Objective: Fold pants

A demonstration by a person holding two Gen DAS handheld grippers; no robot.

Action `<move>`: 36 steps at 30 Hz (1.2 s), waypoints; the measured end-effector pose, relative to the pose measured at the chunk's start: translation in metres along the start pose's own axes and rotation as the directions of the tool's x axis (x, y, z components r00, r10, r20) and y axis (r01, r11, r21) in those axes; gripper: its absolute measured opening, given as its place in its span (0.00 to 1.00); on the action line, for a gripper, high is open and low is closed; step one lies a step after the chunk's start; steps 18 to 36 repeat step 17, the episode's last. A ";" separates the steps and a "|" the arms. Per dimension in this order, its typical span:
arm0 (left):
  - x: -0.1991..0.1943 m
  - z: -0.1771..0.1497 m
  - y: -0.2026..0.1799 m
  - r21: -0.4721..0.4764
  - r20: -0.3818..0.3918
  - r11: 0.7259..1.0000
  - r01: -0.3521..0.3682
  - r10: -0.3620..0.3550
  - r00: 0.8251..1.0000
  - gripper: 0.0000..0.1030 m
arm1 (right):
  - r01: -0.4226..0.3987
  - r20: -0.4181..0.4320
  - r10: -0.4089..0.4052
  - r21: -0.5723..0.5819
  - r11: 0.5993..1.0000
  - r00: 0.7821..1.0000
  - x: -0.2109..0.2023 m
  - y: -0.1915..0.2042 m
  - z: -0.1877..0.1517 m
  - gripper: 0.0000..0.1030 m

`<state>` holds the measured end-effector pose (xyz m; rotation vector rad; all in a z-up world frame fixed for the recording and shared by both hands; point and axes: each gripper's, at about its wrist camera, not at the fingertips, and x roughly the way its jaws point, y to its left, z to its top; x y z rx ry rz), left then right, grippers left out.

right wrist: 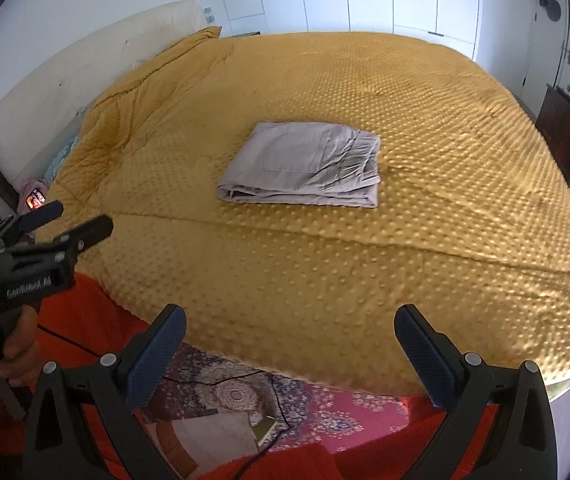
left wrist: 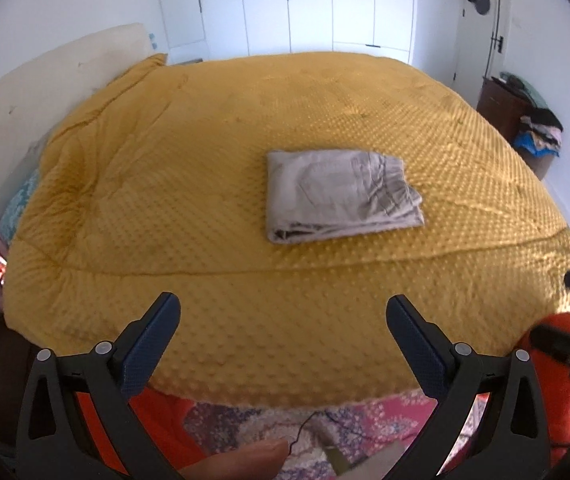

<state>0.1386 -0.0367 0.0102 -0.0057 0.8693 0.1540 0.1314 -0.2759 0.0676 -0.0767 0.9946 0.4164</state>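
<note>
Grey pants (left wrist: 337,196) lie folded into a compact rectangle on the mustard dotted bedspread (left wrist: 205,160), near the bed's middle. They also show in the right wrist view (right wrist: 305,168). My left gripper (left wrist: 283,308) is open and empty, held back over the bed's near edge, well short of the pants. My right gripper (right wrist: 290,318) is open and empty too, also at the near edge. The left gripper shows from the side in the right wrist view (right wrist: 83,220), held in a hand at the left, jaws apart.
A cream headboard (left wrist: 45,92) runs along the bed's left side. White wardrobe doors (left wrist: 309,4) stand behind the bed. A dark cabinet with piled clothes (left wrist: 533,124) is at the right. A patterned rug (right wrist: 325,412) and cable lie on the floor below.
</note>
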 end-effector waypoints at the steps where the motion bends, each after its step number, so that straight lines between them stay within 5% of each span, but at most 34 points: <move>1: 0.000 -0.002 -0.001 0.000 -0.011 1.000 0.000 0.000 1.000 0.99 | 0.009 0.009 -0.009 0.001 1.000 1.000 -0.003 0.000 0.001 1.00; 7: 0.001 -0.001 -0.005 -0.001 -0.025 1.000 0.011 -0.011 1.000 0.99 | 0.063 0.046 -0.064 0.021 0.998 0.997 -0.004 0.001 0.009 1.00; 36: 0.003 -0.002 -0.003 -0.020 -0.027 1.000 0.023 -0.023 0.999 0.99 | 0.059 0.020 -0.060 0.043 0.997 0.998 0.006 -0.002 0.004 1.00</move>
